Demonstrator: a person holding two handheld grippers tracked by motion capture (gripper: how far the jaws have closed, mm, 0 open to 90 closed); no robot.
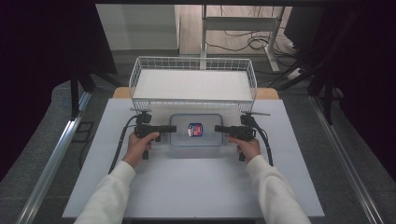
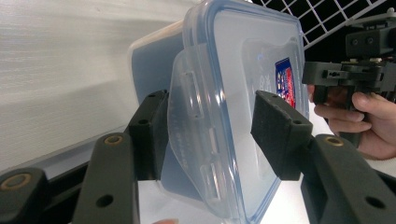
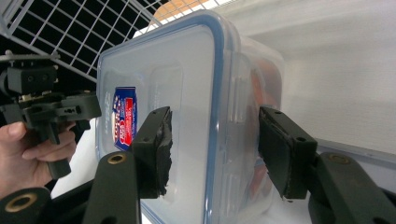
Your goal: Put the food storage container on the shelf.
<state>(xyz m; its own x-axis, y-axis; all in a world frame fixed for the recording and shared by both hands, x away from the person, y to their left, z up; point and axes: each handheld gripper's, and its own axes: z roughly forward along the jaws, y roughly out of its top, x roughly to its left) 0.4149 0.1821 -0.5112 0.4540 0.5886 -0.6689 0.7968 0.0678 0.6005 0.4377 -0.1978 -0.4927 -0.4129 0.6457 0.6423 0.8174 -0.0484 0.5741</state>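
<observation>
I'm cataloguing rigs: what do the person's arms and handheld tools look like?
White long sleeves cover both forearms. Each hand grips a black pistol-handled device: left tool, right tool. Black cables trail behind. Jaws are matte black with brass-coloured pivot rings and textured pads.

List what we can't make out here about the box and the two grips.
- Container contents: high view too small; in the gripper views its frosted lid and walls blur them.
- Label text: too small, turned at an angle.
- Left gripper pad contact: the side latch flap hides one pad.
- Right gripper: pads look apart from the lid edge.
</observation>
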